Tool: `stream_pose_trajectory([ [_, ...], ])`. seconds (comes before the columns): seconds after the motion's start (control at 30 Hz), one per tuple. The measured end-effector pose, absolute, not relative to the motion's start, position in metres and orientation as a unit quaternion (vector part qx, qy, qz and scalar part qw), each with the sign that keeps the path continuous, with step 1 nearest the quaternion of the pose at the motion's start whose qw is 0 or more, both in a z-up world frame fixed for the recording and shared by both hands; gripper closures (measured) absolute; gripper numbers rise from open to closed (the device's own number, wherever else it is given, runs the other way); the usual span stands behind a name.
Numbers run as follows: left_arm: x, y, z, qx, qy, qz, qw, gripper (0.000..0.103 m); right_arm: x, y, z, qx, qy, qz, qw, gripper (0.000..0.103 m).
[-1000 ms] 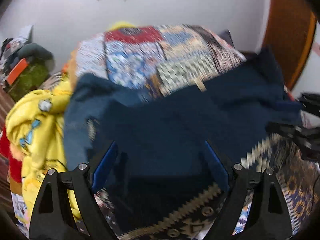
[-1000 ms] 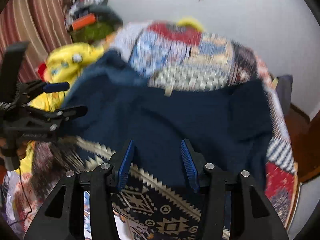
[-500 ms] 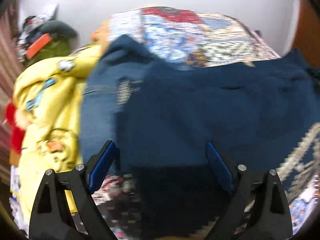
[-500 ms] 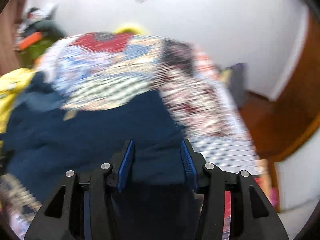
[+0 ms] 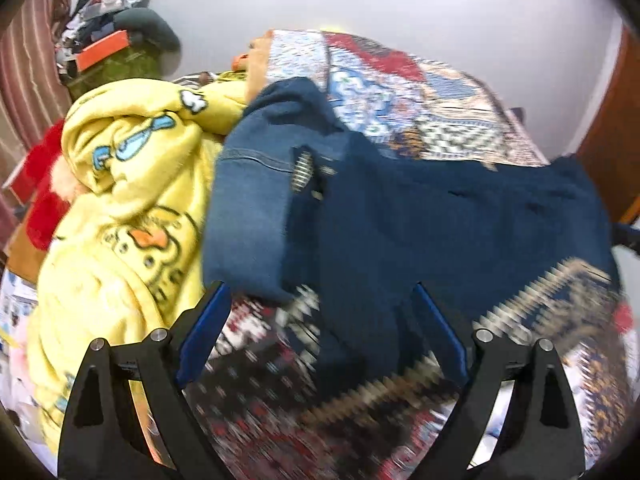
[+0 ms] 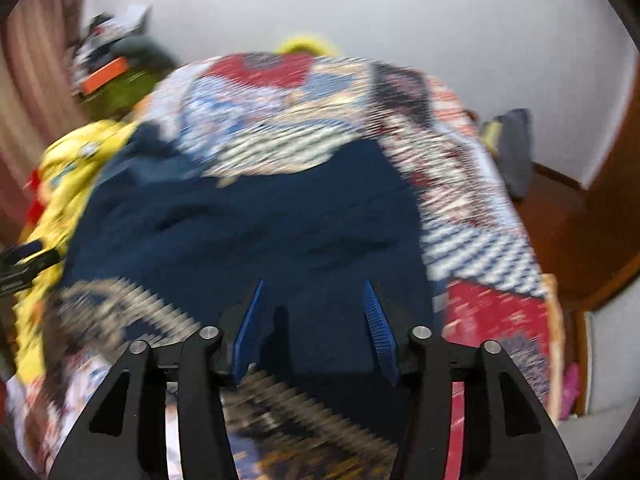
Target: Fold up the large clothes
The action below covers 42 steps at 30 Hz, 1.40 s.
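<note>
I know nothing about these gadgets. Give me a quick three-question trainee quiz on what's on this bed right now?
1. True or false: the dark blue garment lies spread on the patterned bedspread.
2. What lies beside the garment in the left wrist view?
A. yellow cartoon blanket
B. green towel
C. white pillow
3. Fill in: the left gripper has its jaws wide ____.

Key: 1 true; 2 A; 3 open.

A lived-in home bedroom: a bed [image 5: 460,120] under a patchwork quilt [image 6: 280,112], a yellow cartoon-print blanket [image 5: 120,208] heaped beside it, striped curtains [image 5: 28,64], a cluttered corner pile [image 5: 108,40] and a wooden door [image 6: 600,216].
</note>
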<state>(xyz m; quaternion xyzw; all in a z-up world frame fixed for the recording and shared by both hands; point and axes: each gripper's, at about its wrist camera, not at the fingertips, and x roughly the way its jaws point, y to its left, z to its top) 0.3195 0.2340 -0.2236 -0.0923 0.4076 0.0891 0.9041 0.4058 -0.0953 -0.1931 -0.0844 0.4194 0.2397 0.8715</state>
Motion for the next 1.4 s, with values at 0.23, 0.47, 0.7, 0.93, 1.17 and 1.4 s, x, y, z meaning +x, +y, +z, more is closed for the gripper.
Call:
stream_pose_trajectory([
  [0.23, 0.267, 0.212, -0.228, -0.168, 0.413, 0.05, 0.893, 0.011, 0.38, -0.083, -0.243, -0.092, 0.471, 0.249, 0.841, 0.042],
  [0.47, 0.244, 0.213, -0.25, -0.244, 0.437, 0.017, 0.865, 0.011, 0.363, -0.129, -0.239, -0.074, 0.484, 0.209, 0.847, 0.032],
  [0.7, 0.262, 0.207, -0.265, -0.37, 0.412, -0.062, 0.83, 0.011, 0.341, -0.157, -0.222, -0.102, 0.464, 0.16, 0.865, 0.032],
  [0.93, 0.302, 0.216, -0.295, -0.458, 0.385, -0.068, 0.799, 0.011, 0.335, -0.16, -0.215, -0.091, 0.45, 0.165, 0.873, 0.032],
  [1.17, 0.333, 0.226, -0.297, -0.459, 0.334, -0.017, 0.823, 0.014, 0.331, -0.147, -0.212, -0.105, 0.435, 0.174, 0.877, 0.032],
  [1.4, 0.369, 0.221, -0.288, -0.4, 0.344, 0.061, 0.847, 0.058, 0.326, -0.137, -0.208, -0.115, 0.43, 0.182, 0.877, 0.032],
])
